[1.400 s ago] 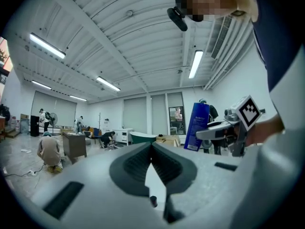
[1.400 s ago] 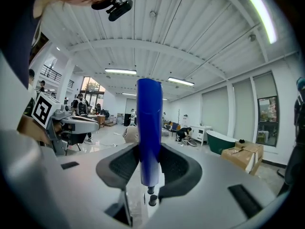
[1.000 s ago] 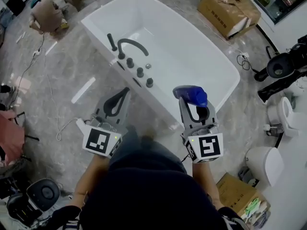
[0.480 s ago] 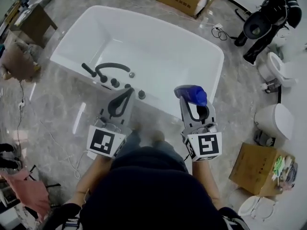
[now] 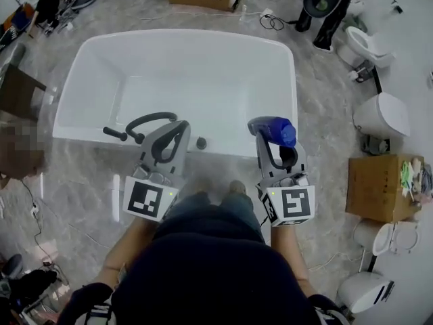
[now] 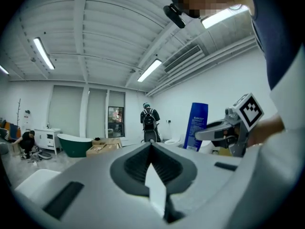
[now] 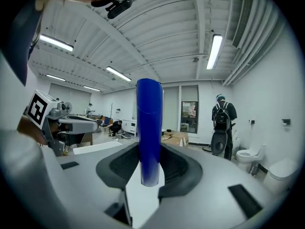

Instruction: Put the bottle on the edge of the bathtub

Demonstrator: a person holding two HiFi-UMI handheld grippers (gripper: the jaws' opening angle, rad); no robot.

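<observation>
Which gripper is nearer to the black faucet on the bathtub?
Left. The left gripper is beside the faucet; the right gripper, holding the bottle, is farther to its right.

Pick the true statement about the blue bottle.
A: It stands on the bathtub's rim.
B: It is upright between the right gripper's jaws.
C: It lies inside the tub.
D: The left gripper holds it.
B: the right gripper view shows the blue bottle standing upright, clamped between the jaws of the right gripper.
</observation>
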